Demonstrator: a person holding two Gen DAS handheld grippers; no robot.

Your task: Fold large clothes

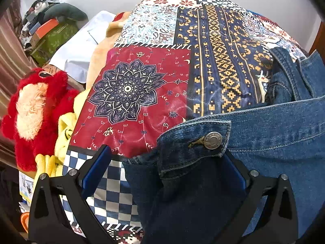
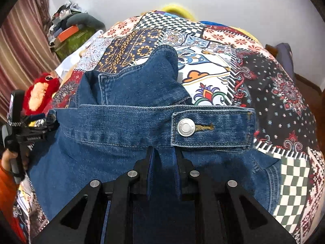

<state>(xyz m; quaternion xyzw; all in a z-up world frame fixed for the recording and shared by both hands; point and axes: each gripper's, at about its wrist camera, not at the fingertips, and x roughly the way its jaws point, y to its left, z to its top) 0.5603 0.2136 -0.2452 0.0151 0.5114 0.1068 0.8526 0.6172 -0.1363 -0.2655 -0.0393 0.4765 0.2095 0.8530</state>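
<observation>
Left claw [image 1: 162, 174] spread wide, jaws well apart. Denim jacket [image 1: 254, 142] hem corner lies between them; the left finger [image 1: 95, 172] hangs clear over the patchwork bedspread [image 1: 132, 85], not pressing denim. The other finger sits right at the denim edge, contact hard to tell. Nothing gripped.

Right claw [image 2: 163, 162] nearly closed, fingers pinching a fold of the jacket [image 2: 121, 134] just below the waistband tab. Held firm.

The jacket lies on the bedspread [image 2: 274, 93], hem band toward both cameras, collar end bunched up further back. One jacket. Metal buttons: one in each view [image 1: 212, 140] [image 2: 186, 127], each on a waistband tab.

One red plush toy [image 1: 36, 109] at the bed's left edge, yellow cloth [image 1: 65, 130] beside it. One white garment [image 1: 81, 50] further back on the left. Pile of clutter [image 1: 50, 26] in the far left corner. A hand [image 2: 9, 160] in an orange sleeve holds the left device at the right view's left edge.
</observation>
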